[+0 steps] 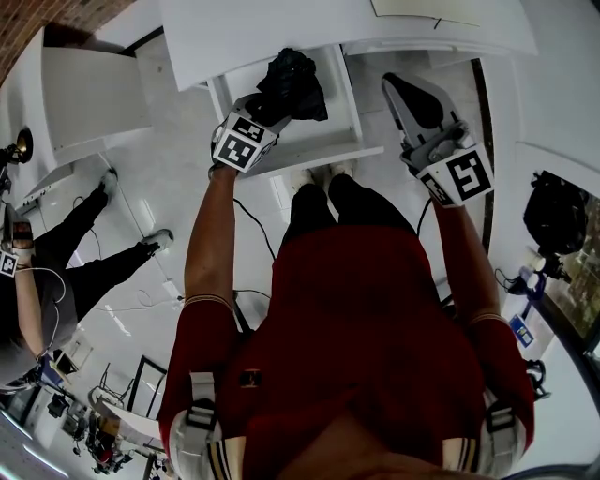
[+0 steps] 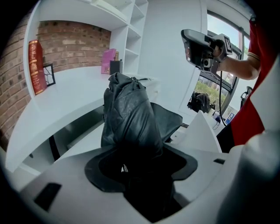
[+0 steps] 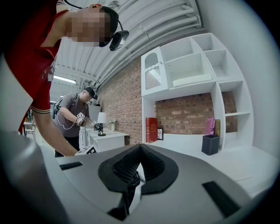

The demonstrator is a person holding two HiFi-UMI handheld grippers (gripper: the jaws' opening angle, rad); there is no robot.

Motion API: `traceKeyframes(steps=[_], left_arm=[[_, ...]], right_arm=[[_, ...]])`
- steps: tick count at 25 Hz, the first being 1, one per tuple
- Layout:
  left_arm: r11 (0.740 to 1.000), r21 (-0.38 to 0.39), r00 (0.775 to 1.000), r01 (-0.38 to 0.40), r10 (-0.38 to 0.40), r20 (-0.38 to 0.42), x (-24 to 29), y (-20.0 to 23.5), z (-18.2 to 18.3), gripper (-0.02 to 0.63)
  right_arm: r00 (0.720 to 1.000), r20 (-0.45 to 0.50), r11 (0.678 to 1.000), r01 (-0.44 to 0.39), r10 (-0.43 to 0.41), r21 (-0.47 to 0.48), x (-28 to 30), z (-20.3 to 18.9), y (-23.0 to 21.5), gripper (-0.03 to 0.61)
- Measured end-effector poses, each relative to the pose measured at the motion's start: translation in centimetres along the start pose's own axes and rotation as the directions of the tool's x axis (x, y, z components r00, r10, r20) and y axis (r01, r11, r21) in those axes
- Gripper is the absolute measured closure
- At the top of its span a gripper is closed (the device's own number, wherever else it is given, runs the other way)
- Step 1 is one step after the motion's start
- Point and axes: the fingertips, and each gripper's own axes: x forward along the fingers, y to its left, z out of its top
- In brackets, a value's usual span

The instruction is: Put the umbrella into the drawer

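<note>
A folded black umbrella point(image 1: 292, 82) hangs over the open white drawer point(image 1: 323, 141) under the desk. My left gripper point(image 1: 267, 111) is shut on the umbrella's near end, and its marker cube shows just below. In the left gripper view the umbrella point(image 2: 131, 116) fills the space between the jaws of the left gripper point(image 2: 140, 162) and sticks out ahead, crumpled. My right gripper point(image 1: 403, 94) is to the right of the drawer, apart from it. In its own view the right gripper point(image 3: 136, 151) has its jaws closed together with nothing between them.
The white desk top point(image 1: 347, 28) runs above the drawer. A red book point(image 2: 35, 65) and a pink box point(image 2: 108, 61) stand on its far side against the brick wall. Another person point(image 1: 37, 281) works at the left. A black bag point(image 1: 553, 211) sits at the right.
</note>
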Motion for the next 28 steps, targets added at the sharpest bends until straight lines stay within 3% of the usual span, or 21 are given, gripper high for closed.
traceKeyframes(steps=[7, 12, 22, 28], left_arm=[[0.999, 0.022, 1.000, 0.024, -0.024, -0.003, 1.2, -0.1, -0.2, 0.354], [0.999, 0.017, 0.998, 0.043, -0.043, -0.047, 1.6, 0.0, -1.1, 0.354], [0.991, -0.129, 0.994, 0.039, -0.052, -0.098, 3.2, 1.4, -2.7, 0.354], [0.950, -0.312, 0.996, -0.011, -0.018, -0.089, 3.9, 3.0, -3.3, 0.353]], right_arm=[[1.000, -0.012, 1.000, 0.013, -0.013, 0.008, 0.5, -0.4, -0.4, 0.581], [1.000, -0.026, 1.000, 0.014, -0.013, 0.015, 0.9, -0.9, -0.4, 0.581], [0.999, -0.044, 1.000, 0.021, -0.020, 0.020, 1.3, -1.5, -1.5, 0.581], [0.998, -0.048, 0.999, 0.028, -0.027, 0.023, 1.2, -1.8, -1.9, 0.581]])
